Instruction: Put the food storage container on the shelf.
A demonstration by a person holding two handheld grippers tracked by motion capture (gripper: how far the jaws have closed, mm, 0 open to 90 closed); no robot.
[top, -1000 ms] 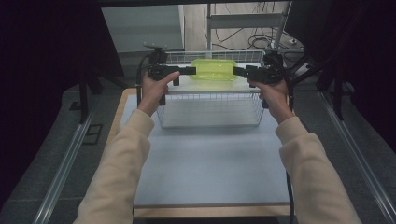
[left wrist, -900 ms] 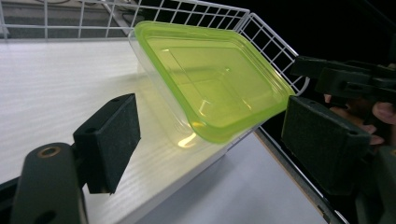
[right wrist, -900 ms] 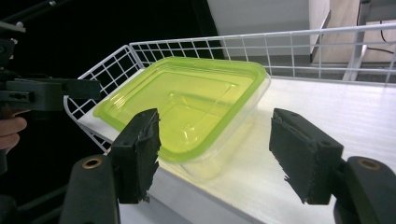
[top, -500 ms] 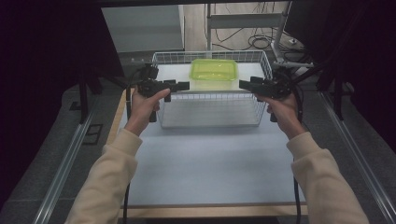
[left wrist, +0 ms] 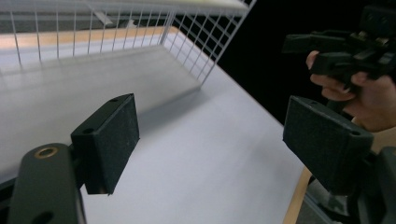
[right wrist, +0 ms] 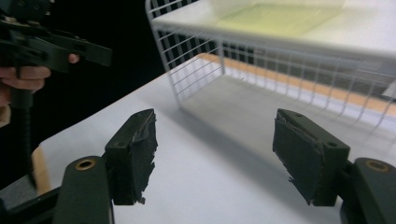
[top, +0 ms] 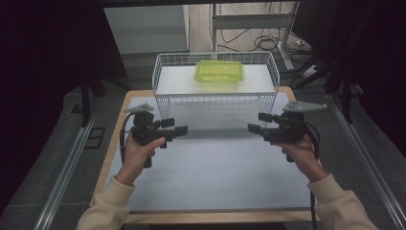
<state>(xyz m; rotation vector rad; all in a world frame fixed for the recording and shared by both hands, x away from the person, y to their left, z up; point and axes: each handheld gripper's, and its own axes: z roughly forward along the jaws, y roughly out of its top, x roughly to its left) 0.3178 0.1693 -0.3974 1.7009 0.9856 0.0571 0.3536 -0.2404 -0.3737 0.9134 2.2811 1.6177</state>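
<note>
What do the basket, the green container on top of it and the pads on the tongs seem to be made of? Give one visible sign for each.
Basket: looks like white-coated metal wire, given its thin rods in a regular open grid.
Green container: probably translucent glossy plastic; the white surface under it shows through.
Pads: seemingly black foam or rubber, matte and grainy, frayed at the edges.

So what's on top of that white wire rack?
A see-through green container sits on the flat white top of the wire rack, toward the back. The bare table shows under the rack. Whether anything is inside the container is too blurry to tell.
</note>
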